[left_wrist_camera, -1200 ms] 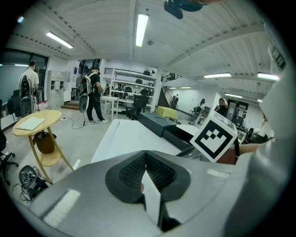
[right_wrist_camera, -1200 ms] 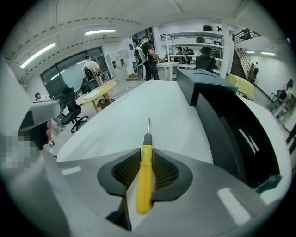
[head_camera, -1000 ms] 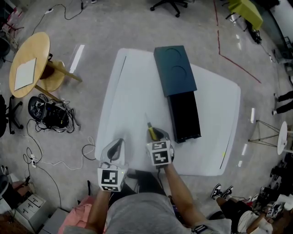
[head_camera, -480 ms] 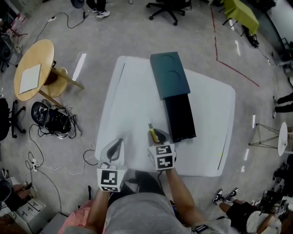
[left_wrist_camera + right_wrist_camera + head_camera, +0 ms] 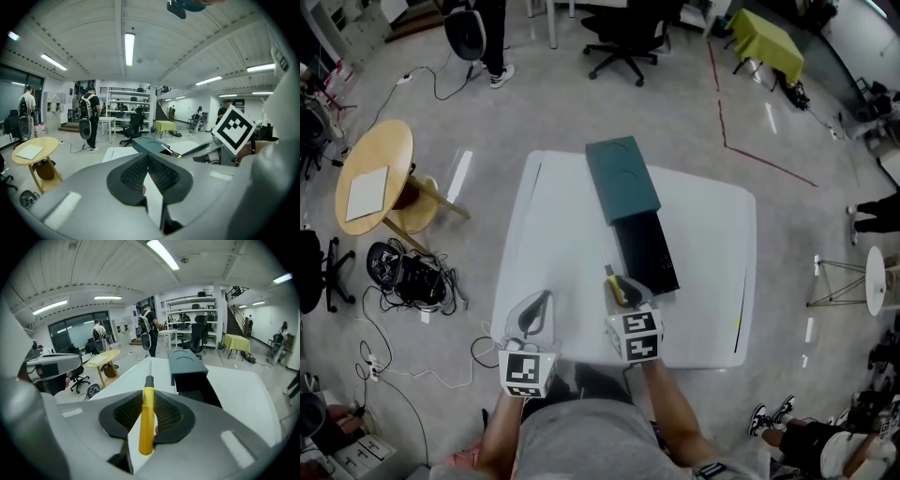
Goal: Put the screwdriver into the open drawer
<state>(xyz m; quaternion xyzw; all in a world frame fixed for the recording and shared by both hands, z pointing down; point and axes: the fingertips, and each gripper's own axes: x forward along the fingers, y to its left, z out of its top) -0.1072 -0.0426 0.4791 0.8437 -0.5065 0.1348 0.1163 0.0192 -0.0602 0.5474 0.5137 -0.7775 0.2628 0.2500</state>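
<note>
Right hand-held gripper (image 5: 148,401) clamps the yellow-handled steel screwdriver (image 5: 146,427), shaft forward, probably for sliding into the black open drawer (image 5: 199,385) at one o'clock. Left hand-held gripper (image 5: 146,164) idles, jaws together, empty.

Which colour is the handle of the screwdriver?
Yellow. The screwdriver handle shows best in the right gripper view, between the jaws.

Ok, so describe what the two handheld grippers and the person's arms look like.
Both the left gripper and right gripper have smooth pale grey shells tapering to a point, with black ribbed pads lining the jaws. Each carries a cube with black-and-white square markers at its rear. The person wears a grey short-sleeved shirt.
</note>
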